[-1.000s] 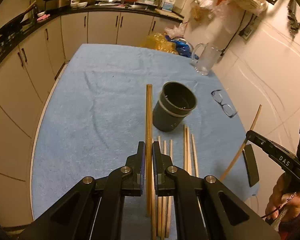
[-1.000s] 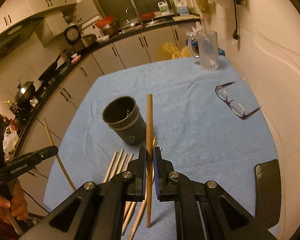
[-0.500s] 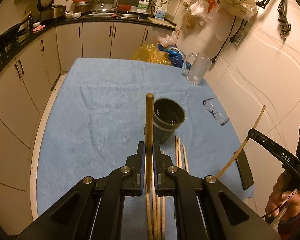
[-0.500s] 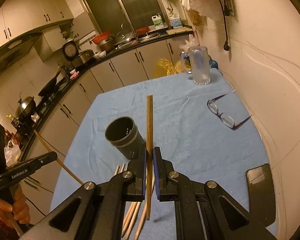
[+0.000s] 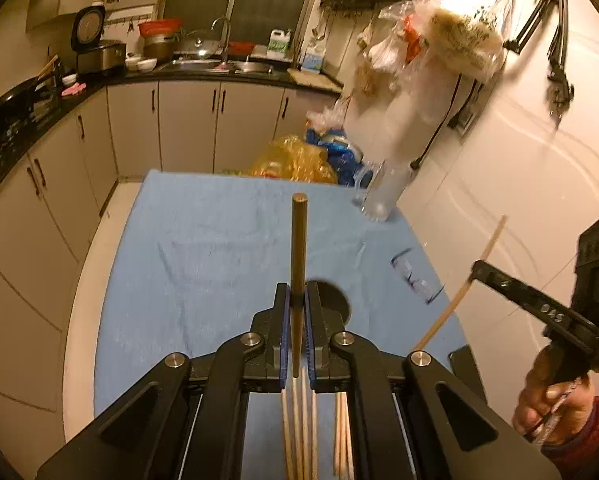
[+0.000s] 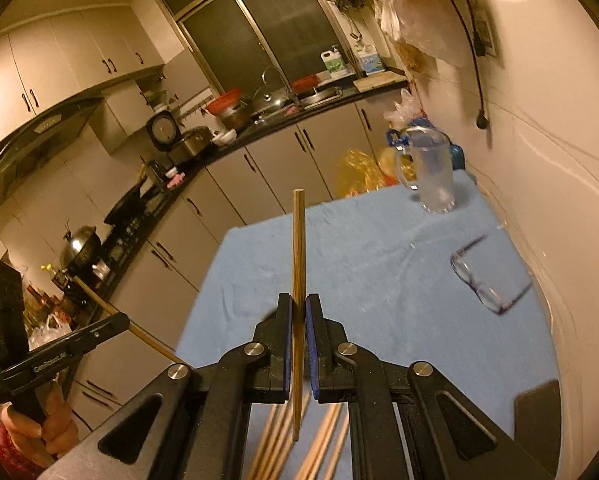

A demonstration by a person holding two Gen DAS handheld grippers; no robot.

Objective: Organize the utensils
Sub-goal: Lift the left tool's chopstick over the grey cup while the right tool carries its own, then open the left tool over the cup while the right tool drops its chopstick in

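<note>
Both hands have risen since a second ago: the dark grey cylindrical utensil holder (image 5: 331,296), earlier well ahead of the left gripper (image 5: 298,320), now shows only as a rim just behind its jaws, so each stick looks lifted clear and ready to drop in. The left gripper is clamped on a round brown wooden chopstick (image 5: 299,248) standing upright between its blue pads. The right gripper (image 6: 298,334) is likewise clamped on a square-ended wooden chopstick (image 6: 298,248). More loose wooden chopsticks (image 5: 299,432) lie on the blue towel-covered table (image 5: 203,264) beneath the jaws.
</note>
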